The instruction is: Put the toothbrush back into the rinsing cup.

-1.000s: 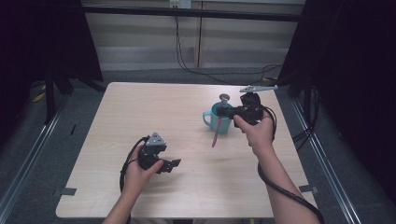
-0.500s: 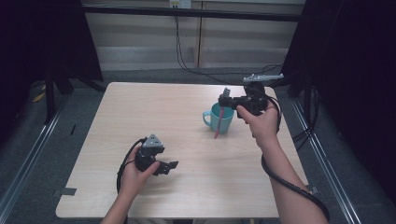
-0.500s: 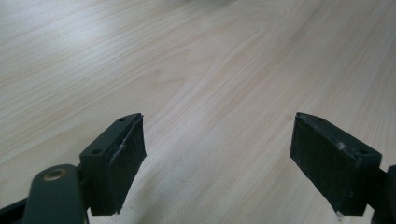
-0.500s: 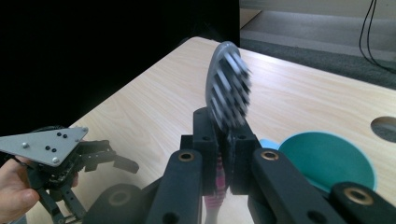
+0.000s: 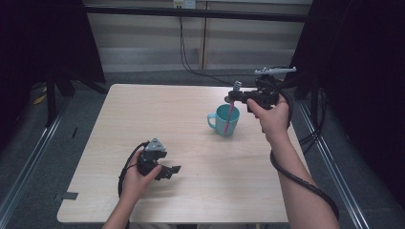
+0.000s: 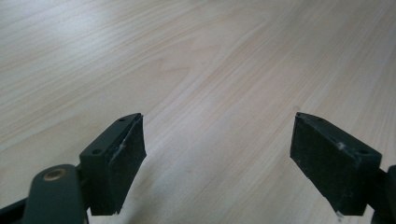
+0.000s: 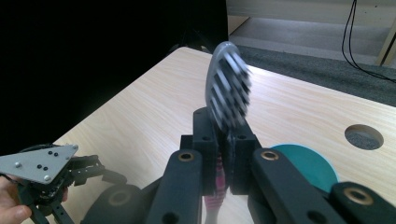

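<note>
My right gripper (image 5: 239, 97) is shut on a toothbrush (image 5: 231, 110) with a pink handle and a grey bristled head (image 7: 227, 88). The head points up and the handle hangs down over a teal mug (image 5: 223, 122) standing right of the table's middle. Whether the handle's tip is inside the mug I cannot tell. In the right gripper view the jaws pinch the brush neck (image 7: 218, 154), with the mug (image 7: 306, 165) below on the right. My left gripper (image 5: 171, 171) rests low on the near left of the table, open, with nothing between its pads (image 6: 123, 154).
The light wooden table (image 5: 157, 119) has a round cable hole (image 7: 364, 136) near its far right edge. Dark curtains and floor rails flank the table. A cable loops from my right gripper down along the forearm (image 5: 296, 176).
My right gripper has risen with the toothbrush, bringing the handle from beside the mug's front up over it. My left gripper has stayed put.
</note>
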{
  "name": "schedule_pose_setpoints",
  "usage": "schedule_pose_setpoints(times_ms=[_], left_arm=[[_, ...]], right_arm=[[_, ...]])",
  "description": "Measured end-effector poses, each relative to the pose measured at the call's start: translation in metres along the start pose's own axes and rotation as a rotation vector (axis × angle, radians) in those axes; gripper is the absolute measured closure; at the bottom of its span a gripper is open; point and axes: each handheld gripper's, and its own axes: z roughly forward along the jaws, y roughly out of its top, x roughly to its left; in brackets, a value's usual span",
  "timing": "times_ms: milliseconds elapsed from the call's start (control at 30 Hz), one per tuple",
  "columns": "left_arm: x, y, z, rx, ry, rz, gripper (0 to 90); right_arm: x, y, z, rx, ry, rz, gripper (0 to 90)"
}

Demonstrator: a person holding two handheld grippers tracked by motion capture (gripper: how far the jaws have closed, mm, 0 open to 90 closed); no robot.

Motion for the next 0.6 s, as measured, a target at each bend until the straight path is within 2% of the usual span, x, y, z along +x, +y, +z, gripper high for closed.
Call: schedule_pose_setpoints(times_ms=[333,567,600], left_arm=[[0.005,-0.002,-0.001,0.005,0.006,-0.008,17.8],[0.009,-0.005,-0.004,0.005,0.012,-0.008,17.7],[0.009,-0.006,-0.004,0.002,0.003,-0.015,17.6]], right_arm=[[-0.001,0.011,-0.002,-0.001,-0.012,-0.017,85.1],[-0.007,0.018,-0.003,-0.006,-0.032,-0.009,85.1],[-0.008,0.019,-0.003,-0.007,-0.031,-0.003,85.0]])
